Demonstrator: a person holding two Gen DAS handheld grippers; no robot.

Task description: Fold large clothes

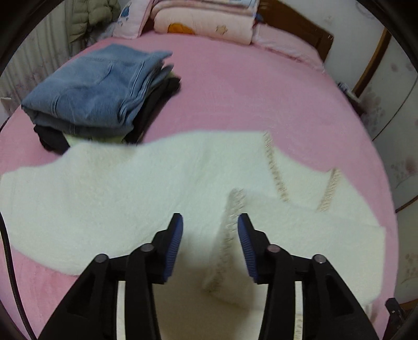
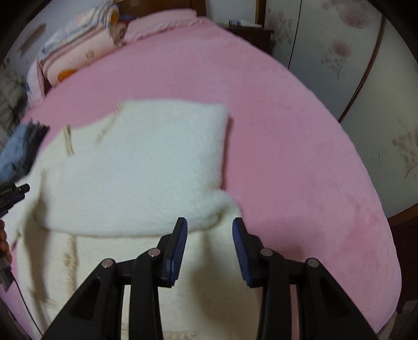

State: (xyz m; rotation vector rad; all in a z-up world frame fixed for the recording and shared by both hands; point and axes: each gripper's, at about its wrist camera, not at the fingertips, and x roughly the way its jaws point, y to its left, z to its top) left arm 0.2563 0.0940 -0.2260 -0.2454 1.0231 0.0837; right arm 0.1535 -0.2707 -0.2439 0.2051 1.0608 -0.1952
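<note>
Left gripper point(image 1: 210, 222): your jaws stand apart over the white fuzzy garment point(image 1: 125, 198), gripping nothing; a stitched edge runs between them.
Right gripper point(image 2: 210, 226): your jaws are parted too and empty, above the folded-over flap point(image 2: 146, 162).
Garment: spread on the pink bed point(image 1: 235, 91), partly folded.
Folded pile point(image 1: 99, 91): jeans on top, at ten o'clock beyond the garment.
Bedding stack point(image 1: 206, 21): at twelve o'clock, farthest.
</note>
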